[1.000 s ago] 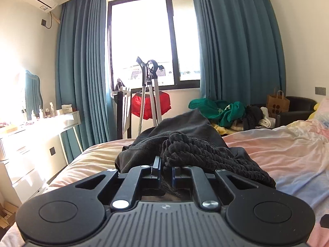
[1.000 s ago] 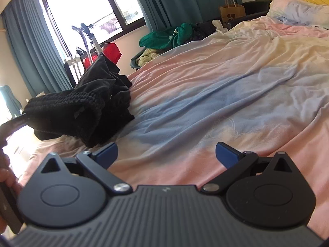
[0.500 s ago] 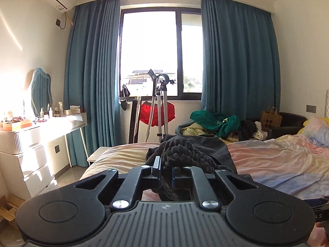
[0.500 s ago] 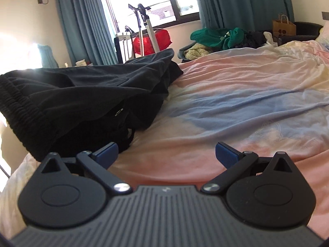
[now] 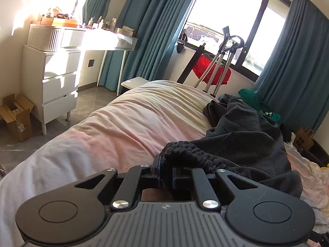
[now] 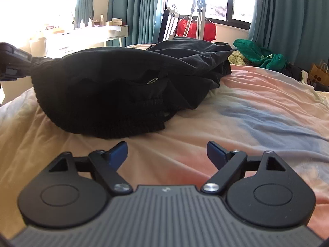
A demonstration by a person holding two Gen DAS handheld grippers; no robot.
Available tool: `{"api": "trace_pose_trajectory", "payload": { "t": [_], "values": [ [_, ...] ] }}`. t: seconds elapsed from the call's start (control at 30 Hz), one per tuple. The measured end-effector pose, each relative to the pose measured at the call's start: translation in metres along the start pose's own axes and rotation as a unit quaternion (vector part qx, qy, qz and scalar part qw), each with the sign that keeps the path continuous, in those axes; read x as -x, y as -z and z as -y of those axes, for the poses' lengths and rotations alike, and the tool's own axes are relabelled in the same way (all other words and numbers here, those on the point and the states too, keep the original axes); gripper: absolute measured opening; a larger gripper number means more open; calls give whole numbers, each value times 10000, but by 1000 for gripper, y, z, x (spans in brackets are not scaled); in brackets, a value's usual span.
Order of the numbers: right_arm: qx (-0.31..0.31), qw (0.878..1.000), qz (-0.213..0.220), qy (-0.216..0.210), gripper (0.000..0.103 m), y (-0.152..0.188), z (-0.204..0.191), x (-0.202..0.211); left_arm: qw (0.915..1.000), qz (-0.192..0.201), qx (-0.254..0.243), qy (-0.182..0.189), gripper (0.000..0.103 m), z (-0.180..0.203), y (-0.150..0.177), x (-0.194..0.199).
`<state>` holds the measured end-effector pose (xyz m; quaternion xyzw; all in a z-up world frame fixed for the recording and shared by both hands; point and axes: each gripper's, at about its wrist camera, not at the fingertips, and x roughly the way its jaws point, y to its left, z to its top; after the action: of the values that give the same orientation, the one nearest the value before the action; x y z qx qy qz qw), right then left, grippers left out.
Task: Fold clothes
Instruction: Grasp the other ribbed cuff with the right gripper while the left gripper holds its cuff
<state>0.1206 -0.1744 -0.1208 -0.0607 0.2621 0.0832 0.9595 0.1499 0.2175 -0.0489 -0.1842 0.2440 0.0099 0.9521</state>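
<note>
A black pair of pants (image 6: 115,86) with a ribbed elastic waistband lies bunched on the pastel bed sheet (image 6: 257,119). My left gripper (image 5: 166,170) is shut on the waistband (image 5: 191,156) and holds it up a little; the rest of the pants (image 5: 250,144) trails off to the right. In the right wrist view the left gripper shows at the far left edge (image 6: 14,61), gripping the waistband's end. My right gripper (image 6: 167,151) is open and empty, low over the sheet, a short way in front of the waistband.
A white drawer chest (image 5: 53,82) and dressing table (image 5: 107,39) stand left of the bed. A garment steamer stand (image 6: 197,14) with a red item stands by the window. A pile of green clothes (image 6: 261,55) and a paper bag (image 6: 317,74) lie at the far right.
My left gripper has swung left and tilted, pulling the waistband out sideways. My right gripper has come closer to the pants, which now stretch wide across its view.
</note>
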Motion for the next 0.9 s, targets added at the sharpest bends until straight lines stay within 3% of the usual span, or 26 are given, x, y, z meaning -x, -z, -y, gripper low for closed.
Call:
{"api": "trace_pose_trajectory", "payload": {
  "t": [0.17, 0.33, 0.43, 0.6, 0.67, 0.77, 0.83, 0.9],
  "values": [
    [687, 9973, -270, -28, 71, -3, -13, -43, 9996, 151, -234, -23, 10, 12, 3, -8],
    [627, 9979, -134, -31, 70, -4, -15, -57, 9997, 138, -201, -44, 11, 27, -3, -22],
    [415, 9990, 186, -44, 59, -11, -13, -56, 9998, 46, -175, -115, 11, 25, -5, -29],
    [-281, 9932, 1101, -259, 55, -21, 1, -33, 9996, -101, -201, -172, 13, 25, -6, -34],
    [-482, 9907, 1232, -321, 55, -27, 5, -33, 9991, -107, -343, -228, 13, 29, -4, -34],
    [-520, 9933, 974, -355, 54, -31, 6, -57, 9977, -135, -596, -305, 14, 34, 0, -35],
    [-447, 9963, 660, -324, 46, -27, 5, -77, 9966, -198, -725, -342, 15, 37, 3, -37],
    [-553, 9957, 618, -413, 37, -25, 6, -82, 9948, -227, -897, -421, 16, 41, 7, -40]
  ]
}}
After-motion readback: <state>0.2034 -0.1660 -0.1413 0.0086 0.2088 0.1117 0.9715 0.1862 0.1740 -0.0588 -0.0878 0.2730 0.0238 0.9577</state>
